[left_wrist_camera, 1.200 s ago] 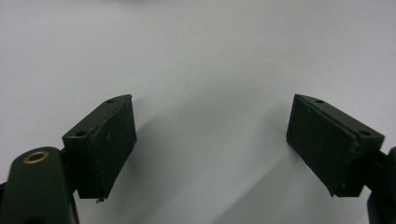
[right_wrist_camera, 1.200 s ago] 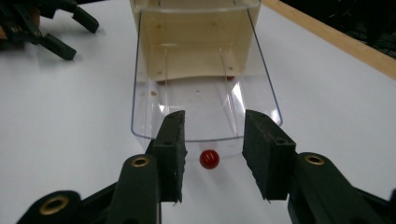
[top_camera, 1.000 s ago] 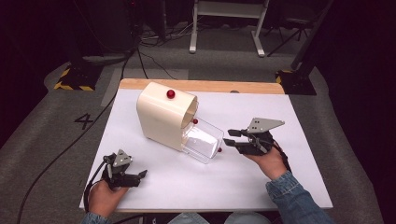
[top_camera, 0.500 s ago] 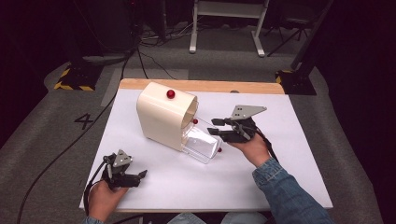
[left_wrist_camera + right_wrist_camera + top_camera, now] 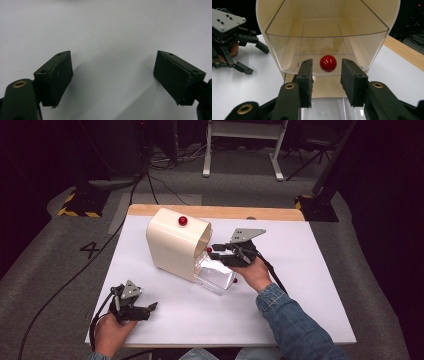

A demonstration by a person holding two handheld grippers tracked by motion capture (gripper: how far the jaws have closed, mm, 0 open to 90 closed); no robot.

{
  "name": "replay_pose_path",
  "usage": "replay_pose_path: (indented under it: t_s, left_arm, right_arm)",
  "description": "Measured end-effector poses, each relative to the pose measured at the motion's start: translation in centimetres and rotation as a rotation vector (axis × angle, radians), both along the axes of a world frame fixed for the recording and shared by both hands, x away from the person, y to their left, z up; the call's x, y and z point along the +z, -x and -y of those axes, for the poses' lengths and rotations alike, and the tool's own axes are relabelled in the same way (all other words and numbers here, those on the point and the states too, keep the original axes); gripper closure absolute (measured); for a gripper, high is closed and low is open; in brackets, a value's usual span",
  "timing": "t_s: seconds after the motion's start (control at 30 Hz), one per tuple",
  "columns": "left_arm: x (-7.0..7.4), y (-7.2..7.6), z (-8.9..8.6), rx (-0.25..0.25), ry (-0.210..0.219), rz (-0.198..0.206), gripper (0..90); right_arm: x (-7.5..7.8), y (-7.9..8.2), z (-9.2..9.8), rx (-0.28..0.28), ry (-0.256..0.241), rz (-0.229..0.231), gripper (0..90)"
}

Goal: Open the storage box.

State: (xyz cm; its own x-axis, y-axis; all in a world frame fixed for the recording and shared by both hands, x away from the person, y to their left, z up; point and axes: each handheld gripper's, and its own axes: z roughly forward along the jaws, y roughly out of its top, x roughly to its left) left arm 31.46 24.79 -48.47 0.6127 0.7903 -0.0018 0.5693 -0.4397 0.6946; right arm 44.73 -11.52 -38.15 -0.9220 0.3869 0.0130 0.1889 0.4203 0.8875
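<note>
A cream curved housing (image 5: 175,242) stands on the white table (image 5: 310,285), with a red knob (image 5: 183,221) on its top. A clear plastic drawer (image 5: 216,276) sticks out of its open front. My right gripper (image 5: 218,254) is open at the mouth of the housing. In the right gripper view its jaws (image 5: 327,68) stand either side of a small red ball knob (image 5: 328,63) on the clear drawer (image 5: 324,45), with gaps on both sides. My left gripper (image 5: 149,309) rests open near the front left edge, its pads (image 5: 58,75) wide apart over bare table.
A bare wooden strip (image 5: 215,211) runs along the table's far edge. Cables (image 5: 60,290) trail over the grey floor to the left. My left gripper (image 5: 257,61) and its hand sit at the left of the right gripper view.
My right gripper has moved left and forward from the open table to the drawer, bringing its jaws around the red knob. The left gripper has stayed put.
</note>
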Motion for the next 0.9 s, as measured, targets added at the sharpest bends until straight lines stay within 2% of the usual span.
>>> replay_pose_path:
  t_s: [0.27, 0.57, 0.7, 0.9]
  left_arm:
    - [0.0, 0.0, 0.0, 0.002, 0.002, -0.001, 15.9]
    - [0.0, 0.0, 0.0, 0.001, 0.002, -0.001, 15.9]
    - [0.0, 0.0, 0.0, 0.000, 0.000, 0.000, 15.9]
    - [0.0, 0.0, 0.0, 0.000, 0.000, 0.000, 15.9]
  right_arm:
    - [-0.5, -0.5, -0.4, 0.008, -0.020, 0.005, 72.6]
    - [-0.3, -0.3, -0.3, 0.021, -0.004, 0.029, 73.6]
    - [0.0, -0.1, 0.2, 0.021, -0.005, 0.028, 73.6]
    - [0.7, 0.9, 2.1, 0.007, 0.001, 0.025, 73.6]
